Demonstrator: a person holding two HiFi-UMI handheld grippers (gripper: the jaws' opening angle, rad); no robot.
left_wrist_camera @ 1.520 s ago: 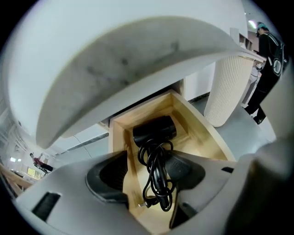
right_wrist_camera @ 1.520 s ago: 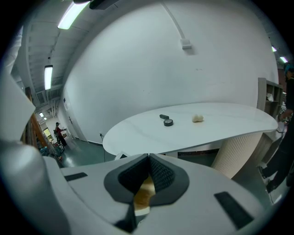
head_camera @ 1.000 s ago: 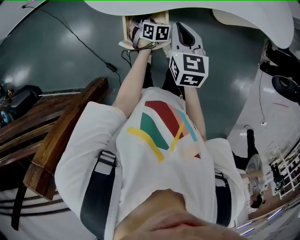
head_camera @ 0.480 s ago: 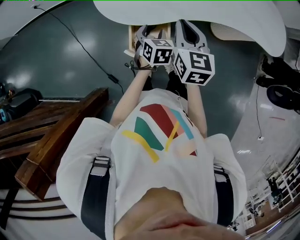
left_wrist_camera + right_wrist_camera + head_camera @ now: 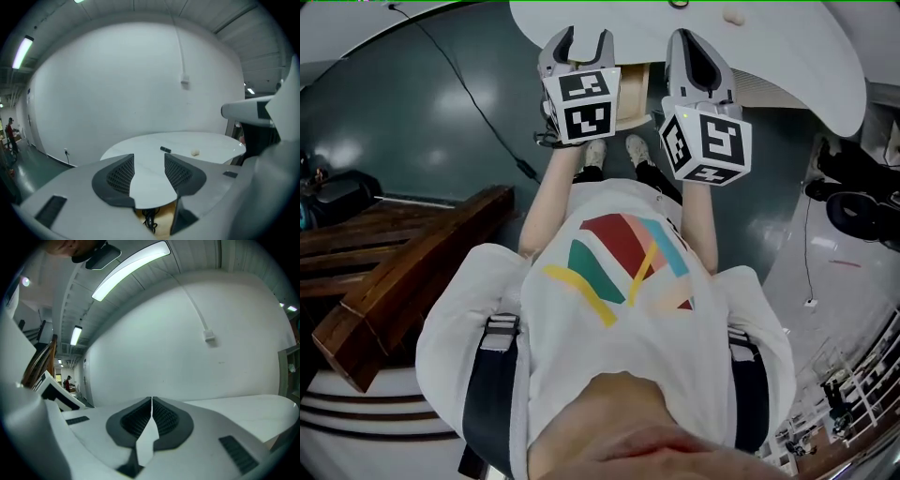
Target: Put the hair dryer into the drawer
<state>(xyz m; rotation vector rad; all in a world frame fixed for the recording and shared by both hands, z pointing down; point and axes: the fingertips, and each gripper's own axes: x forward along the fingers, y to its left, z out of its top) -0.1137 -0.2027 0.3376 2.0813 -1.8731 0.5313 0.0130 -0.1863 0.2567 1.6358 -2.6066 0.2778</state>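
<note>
Fingers (image 5: 119, 176) of the left gripper (image 5: 579, 45) stand apart with nothing between them. They have just been closing a little, and only the white table (image 5: 187, 143) shows through the gap. The right gripper (image 5: 694, 58) has its pads pressed together, also on nothing. Both hover side by side above the table's near edge, pointing away from the person. The hair dryer is in neither grip. Its body cannot be made out, but a black cord (image 5: 150, 220) lies in the wooden drawer (image 5: 633, 98), so it is probably already inside. That drawer sits below the fingers and back toward the person, under the tabletop, open. In the head view it shows between the two grippers, closer to the left one, which alone sees it beneath its jaws. The dryer's long axis cannot be told. Beyond the left fingertips on the table lie a small dark piece (image 5: 165, 149) and a pale lump (image 5: 195, 152) — well apart from either gripper.
</note>
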